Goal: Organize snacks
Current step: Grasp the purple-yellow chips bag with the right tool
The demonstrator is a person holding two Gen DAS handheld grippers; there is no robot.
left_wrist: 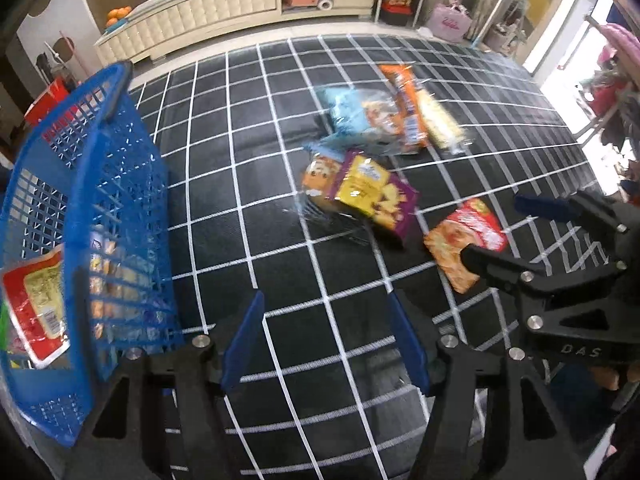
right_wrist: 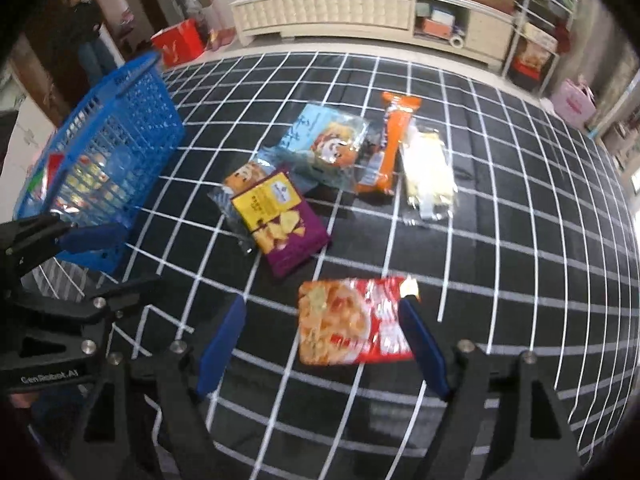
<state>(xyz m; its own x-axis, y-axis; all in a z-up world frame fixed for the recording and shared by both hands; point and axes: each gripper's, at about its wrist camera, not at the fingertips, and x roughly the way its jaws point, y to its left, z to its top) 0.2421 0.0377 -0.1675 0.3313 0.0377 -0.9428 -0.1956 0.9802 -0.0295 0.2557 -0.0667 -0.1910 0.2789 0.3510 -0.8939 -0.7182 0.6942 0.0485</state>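
Note:
A blue mesh basket [left_wrist: 116, 184] stands at the left and holds a red packet [left_wrist: 36, 308] and other snacks; it also shows in the right wrist view [right_wrist: 120, 128]. Loose snacks lie on the black grid mat: a red noodle packet [right_wrist: 352, 324], a purple-yellow cracker bag [right_wrist: 280, 224], a light blue bag [right_wrist: 324, 140], an orange bar pack [right_wrist: 390, 144] and a pale yellow pack [right_wrist: 428, 168]. My left gripper [left_wrist: 326, 340] is open and empty beside the basket. My right gripper [right_wrist: 324, 344] is open, low over the red noodle packet [left_wrist: 468, 236], its right finger at the packet's edge.
The black mat with white grid lines [left_wrist: 248, 128] covers the surface. A cream cabinet [right_wrist: 324, 12] with shelves runs along the far side. A red box [right_wrist: 180, 44] and a pink bag [right_wrist: 576, 100] sit on the floor beyond the mat.

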